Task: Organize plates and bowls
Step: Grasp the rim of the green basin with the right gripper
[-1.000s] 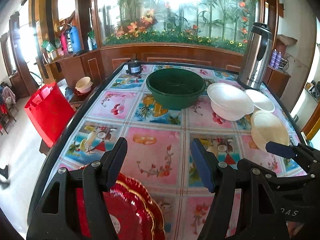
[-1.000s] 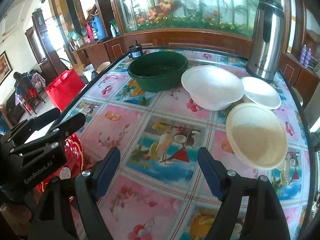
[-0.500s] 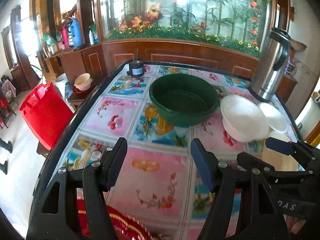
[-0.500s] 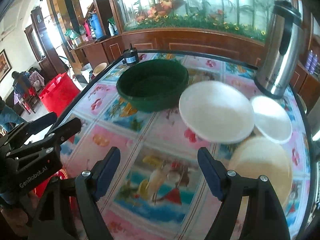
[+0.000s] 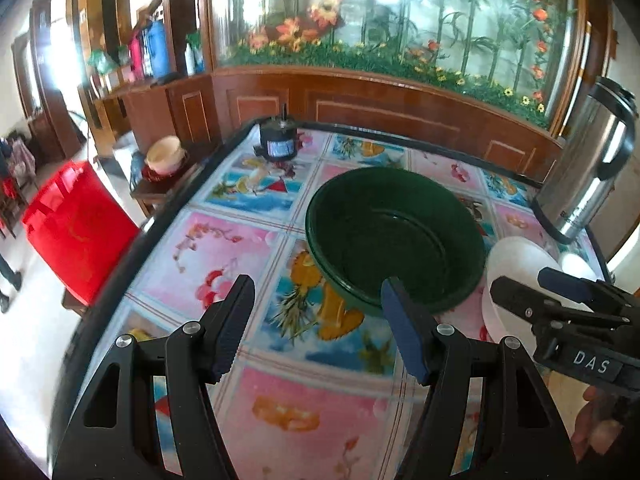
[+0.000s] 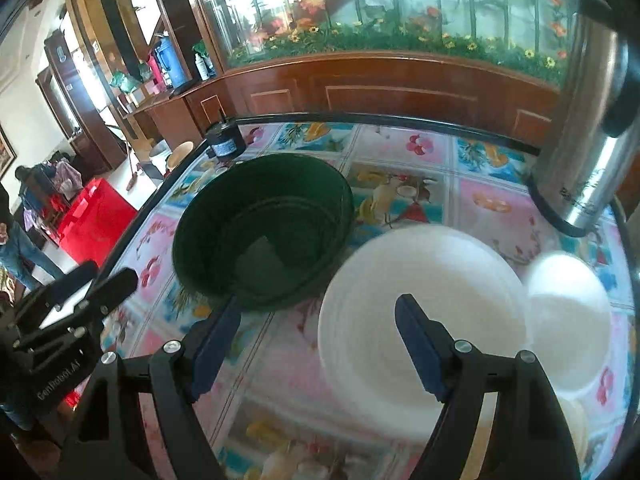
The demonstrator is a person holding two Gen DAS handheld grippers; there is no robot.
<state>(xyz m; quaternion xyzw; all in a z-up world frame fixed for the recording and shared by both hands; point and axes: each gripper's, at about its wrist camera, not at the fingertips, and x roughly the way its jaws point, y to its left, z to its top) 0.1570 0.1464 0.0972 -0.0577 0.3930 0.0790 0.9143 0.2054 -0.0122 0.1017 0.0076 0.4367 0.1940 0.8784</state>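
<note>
Black grippers (image 5: 316, 320) (image 6: 320, 340) agape, empty

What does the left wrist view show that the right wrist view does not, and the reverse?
Only the left wrist view shows the cream bowl on a side stool beyond the table edge. Only the right wrist view shows the smaller white bowl in full and people standing at far left. Both show the green basin, the large white bowl, the steel flask and the floral tablecloth.

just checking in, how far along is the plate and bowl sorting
Nothing looks stacked yet. The green basin sits empty, and the big white bowl and the small white bowl are on the table. Both the left claw and the right claw are open and empty. All the sorting remains.
</note>
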